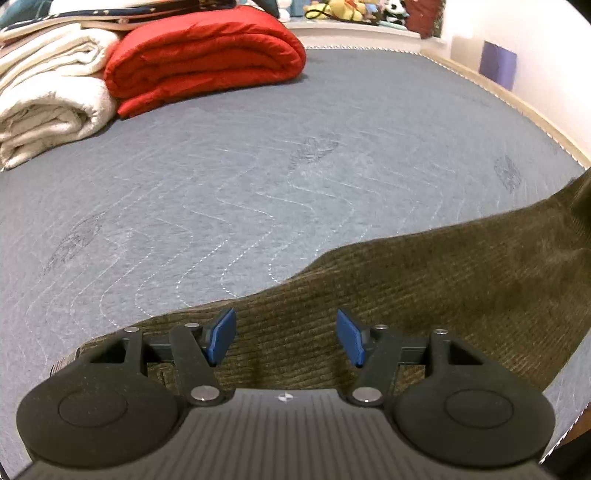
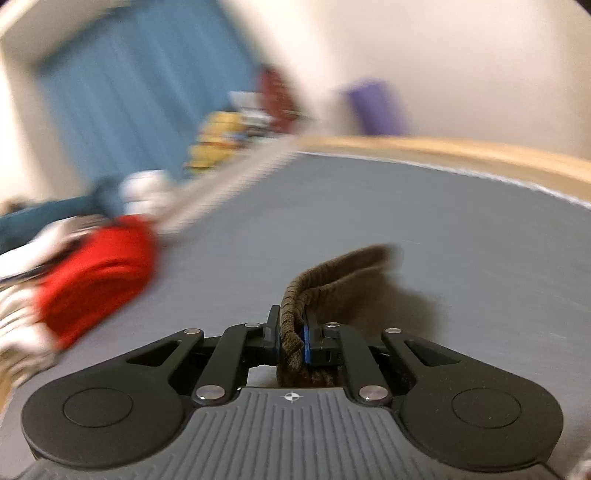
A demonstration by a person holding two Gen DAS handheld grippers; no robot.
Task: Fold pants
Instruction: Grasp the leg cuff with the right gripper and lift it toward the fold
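Grey quilted mattress [image 1: 258, 177] fills the scene, a bedroom with a tan border running along its far edge and right side, and folded bedding stacked at the far left corner: a cream blanket [image 1: 48, 99] and beside it a red quilt [image 1: 207, 59]. Soft toys [image 1: 343, 9] line the ledge beyond the far edge.

Now the pants [image 1: 424, 280], brown corduroy, lie across the near right part of the mattress, one band of cloth rising off toward the right edge. The left gripper [image 1: 286, 338] hangs over the near end of them with its blue pads [image 1: 223, 334] standing well apart, nothing pinched between them, cloth simply lying beneath.

Over on the right wrist view, a blurred one, the right gripper [image 2: 291, 339] is clamped tight on a bunched edge of the pants [image 2: 332, 273], several layers squeezed between the jaws and a loop of cloth arching out in front.

Handling call: this is thick, soft, ribbed fabric, limp and fairly heavy for cloth, so it will sag and drag rather than hold a line. The ribs should grip well, little slipping. Best holds look like the hems or waistband, pinched through all layers near a corner, so the fold lands square.
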